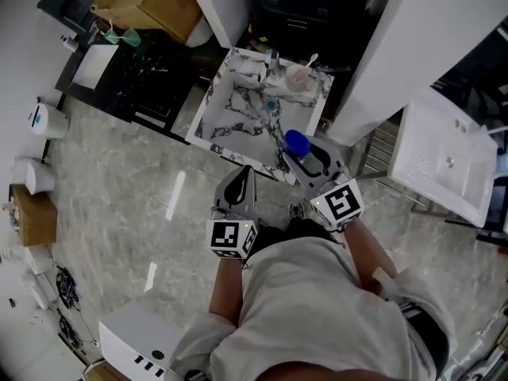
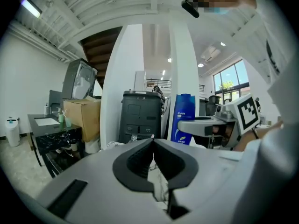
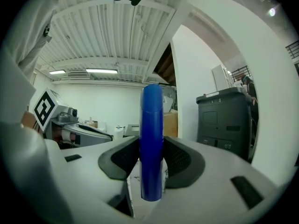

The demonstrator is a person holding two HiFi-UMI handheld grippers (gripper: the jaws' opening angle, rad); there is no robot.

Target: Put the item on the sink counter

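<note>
In the head view the right gripper (image 1: pixel 311 159) hides most of the blue bottle (image 1: pixel 296 142); only its top shows. Small things (image 1: pixel 298 76) at the far corner of the marble counter (image 1: pixel 230 129) are too small to tell. The top edge cuts off the cardboard box (image 1: pixel 147 6)

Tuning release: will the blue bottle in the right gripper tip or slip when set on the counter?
Blue bottle looks tall and narrow, so probably tippy if nudged high. Glossy wall may slip, though the right gripper has ribbed pads. Likely rigid: no dent at the grip.
</note>
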